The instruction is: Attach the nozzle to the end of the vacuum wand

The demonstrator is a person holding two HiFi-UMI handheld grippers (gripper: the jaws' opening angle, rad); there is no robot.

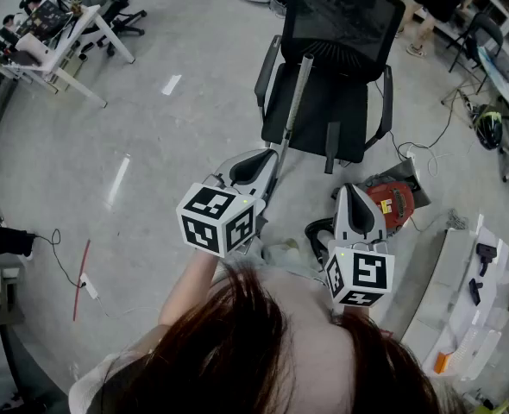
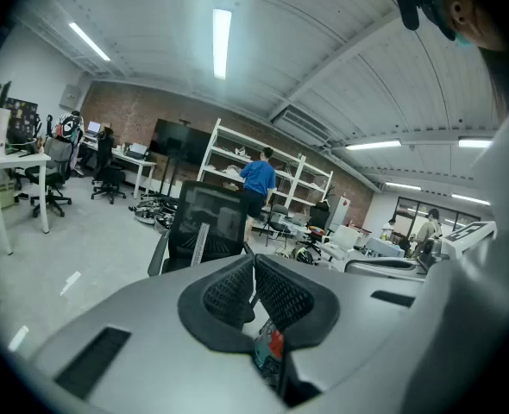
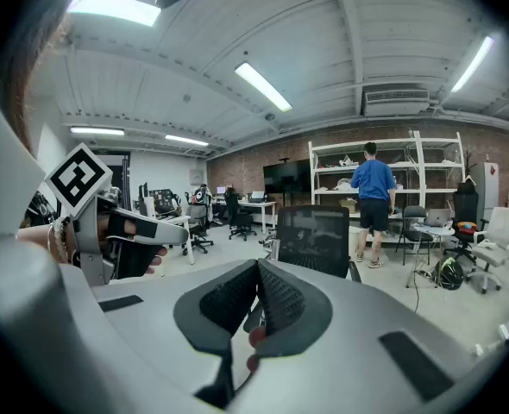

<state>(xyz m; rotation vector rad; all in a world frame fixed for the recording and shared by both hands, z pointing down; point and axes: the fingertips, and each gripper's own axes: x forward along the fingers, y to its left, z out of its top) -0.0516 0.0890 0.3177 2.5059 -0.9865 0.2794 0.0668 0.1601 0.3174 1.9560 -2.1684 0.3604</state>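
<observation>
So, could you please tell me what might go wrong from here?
The vacuum wand only leans against the office chair, so a nudge could topple it. The left gripper and right gripper are shut and empty; they must open before any grasp. A cable lies on the floor beside the chair and could snag a foot.

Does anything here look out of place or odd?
Yes: the vacuum wand stands tilted against the black office chair, an unusual place for it. The red vacuum body lies on the floor beside the chair. Nothing looks spilled or broken.
</observation>
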